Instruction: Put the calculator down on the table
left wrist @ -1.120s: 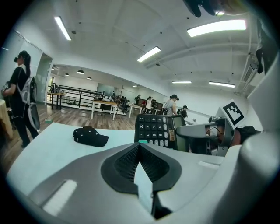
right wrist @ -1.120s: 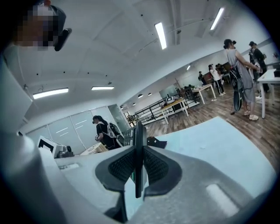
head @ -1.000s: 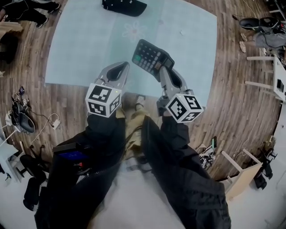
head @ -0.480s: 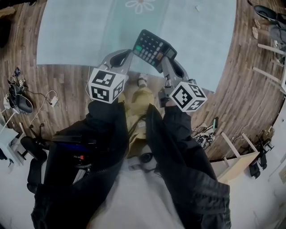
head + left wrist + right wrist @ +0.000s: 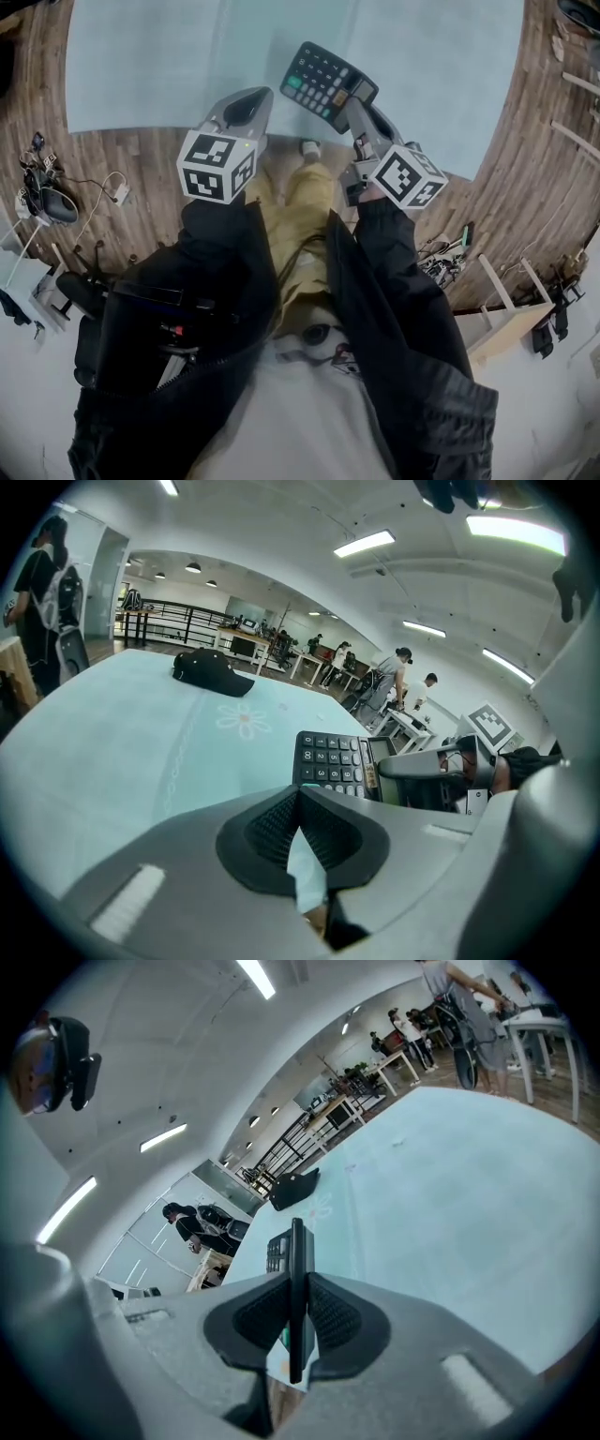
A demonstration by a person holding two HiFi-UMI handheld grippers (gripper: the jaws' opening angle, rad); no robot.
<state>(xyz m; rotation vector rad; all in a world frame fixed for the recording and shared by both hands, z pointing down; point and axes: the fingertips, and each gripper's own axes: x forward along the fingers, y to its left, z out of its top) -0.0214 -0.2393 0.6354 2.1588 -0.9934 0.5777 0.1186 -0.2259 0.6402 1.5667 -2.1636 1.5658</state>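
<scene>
Lower than before, the right hand-held gripper (image 5: 351, 99) clamps the black rectangular calculator (image 5: 322, 77) over the pale-blue worktop (image 5: 141, 75); the left hand-held gripper (image 5: 251, 97), also lower, is closed and empty

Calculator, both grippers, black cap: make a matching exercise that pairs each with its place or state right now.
Things
1. calculator
2. left gripper
3. right gripper
4. black cap

Places and states
A. lies on the far part of the light blue table
B. jaws together, nothing between them
C. gripped by one edge, keys showing in the head view
D. jaws clamped on a thin black thing

Pairs: 1-C, 2-B, 3-D, 4-A
</scene>
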